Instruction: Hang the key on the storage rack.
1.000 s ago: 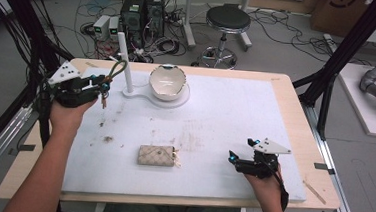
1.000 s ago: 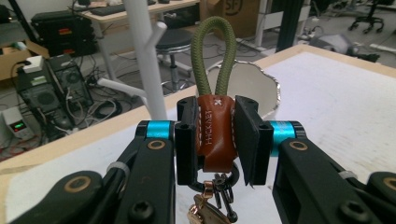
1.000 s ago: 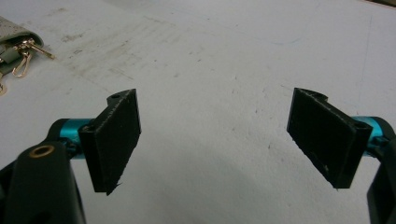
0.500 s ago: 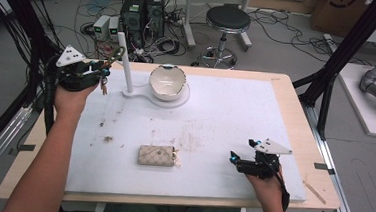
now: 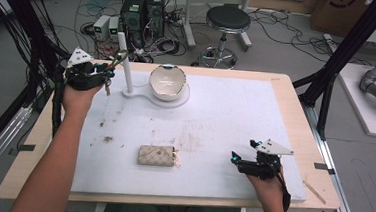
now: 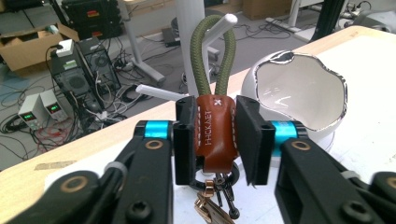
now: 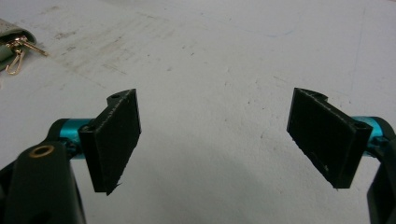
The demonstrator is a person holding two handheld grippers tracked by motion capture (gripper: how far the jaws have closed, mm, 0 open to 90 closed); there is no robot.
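resting low at the near right of the table [image 5: 226,108], my right hand holds the right gripper [image 7: 219,140] just above the white mat, jaws spread wide with nothing between them; bare scuffed mat lies ahead of them; a little farther in, toward the middle of the near half, a small quilted pouch [image 5: 156,155] lies flat on the mat, its gold clasp at its right end, well apart from both grippers; the clasp also peeks in at the top left of the right gripper view; farther off on the left side, my left hand carries the left gripper [image 6: 217,135] above the far left edge of the mat; its jaws have just been opening a touch, yet the pads still sit against both sides of a brown leather key fob [image 6: 215,133], held upright with keys hanging below it; the fob's green cord loop [image 6: 212,56] stands up from the pads, right at the angled peg near the top of the white hook stand [image 5: 127,66]; whether the loop is over the peg i cannot tell; just beyond, on the stand's base, sits a white bowl [image 5: 167,82] with a jagged silver rim.
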